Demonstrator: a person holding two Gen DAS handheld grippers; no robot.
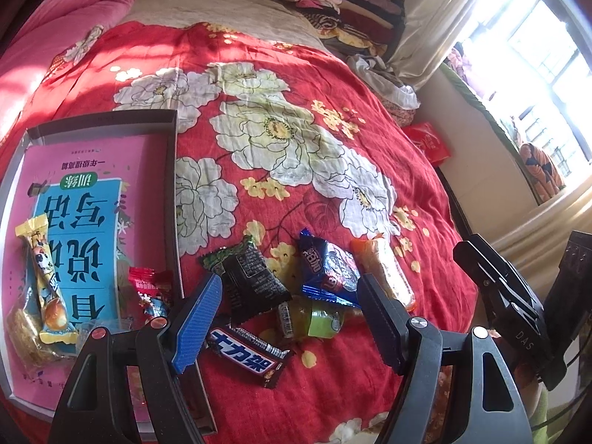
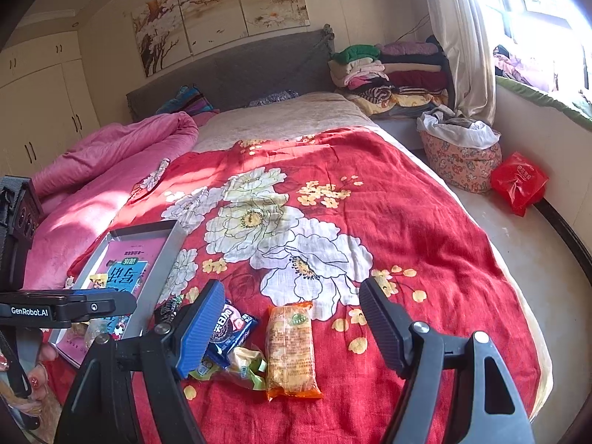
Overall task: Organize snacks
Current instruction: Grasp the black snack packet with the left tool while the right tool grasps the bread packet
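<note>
Loose snacks lie on the red floral blanket [image 1: 281, 85]: a black packet [image 1: 246, 281], a blue Oreo pack [image 1: 327, 268], an orange packet [image 1: 384, 270], a green jelly cup [image 1: 314, 320] and a dark chocolate bar [image 1: 248, 355]. My left gripper [image 1: 292, 318] is open and empty just above them. A grey tray [image 1: 174, 170] at left holds a pink book, a yellow packet [image 1: 46, 277] and a red candy [image 1: 150, 290]. My right gripper [image 2: 292, 323] is open and empty over the orange packet [image 2: 292, 349], with the Oreo pack [image 2: 231, 329] and jelly cup [image 2: 244, 366] beside its left finger.
A pink quilt [image 2: 111, 155] lies at the left of the bed. Folded clothes [image 2: 392, 70] are stacked at the head end. A floral bag [image 2: 458, 162] and a red plastic bag [image 2: 518, 181] sit on the floor by the window wall.
</note>
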